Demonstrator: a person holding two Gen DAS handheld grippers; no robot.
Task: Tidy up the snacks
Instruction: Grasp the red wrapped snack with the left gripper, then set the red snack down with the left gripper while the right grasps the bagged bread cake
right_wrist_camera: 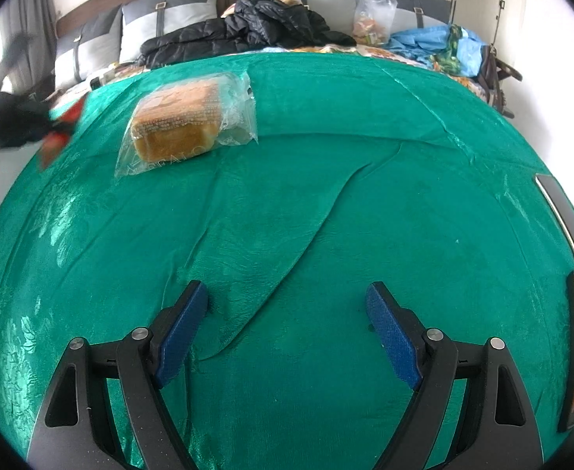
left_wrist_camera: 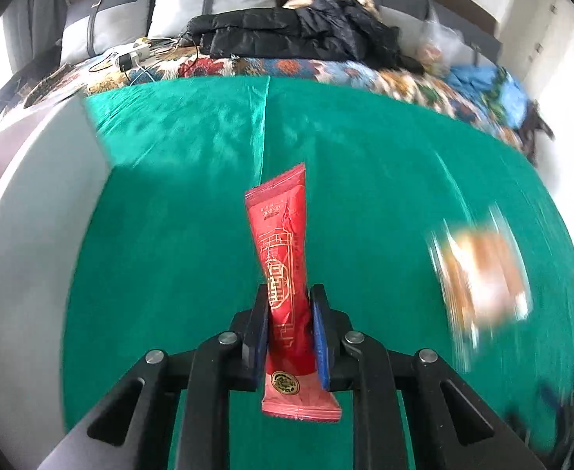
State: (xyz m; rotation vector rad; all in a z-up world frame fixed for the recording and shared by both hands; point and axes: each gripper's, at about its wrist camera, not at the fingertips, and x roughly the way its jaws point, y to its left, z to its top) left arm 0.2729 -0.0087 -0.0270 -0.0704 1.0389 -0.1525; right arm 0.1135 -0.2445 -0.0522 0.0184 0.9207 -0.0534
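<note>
Beside left tool point(left_wrist_camera: 288, 297): blurred bagged bread point(left_wrist_camera: 482, 278).

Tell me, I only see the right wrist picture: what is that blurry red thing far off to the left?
Observer: It is a long red foil snack packet with gold line drawings, clamped between the blue pads of the left claw.
Operator: Is it lying on the green cloth?
Observer: No. In the left view it is held up off the green satin cloth, pointing away from the camera.
Operator: Does it have a sticker?
Observer: Near its bottom end there is a round black and gold badge.
Operator: Can the left camera see my bread?
Observer: Yes, the square loaf in a clear plastic bag appears there, but badly blurred.
</note>
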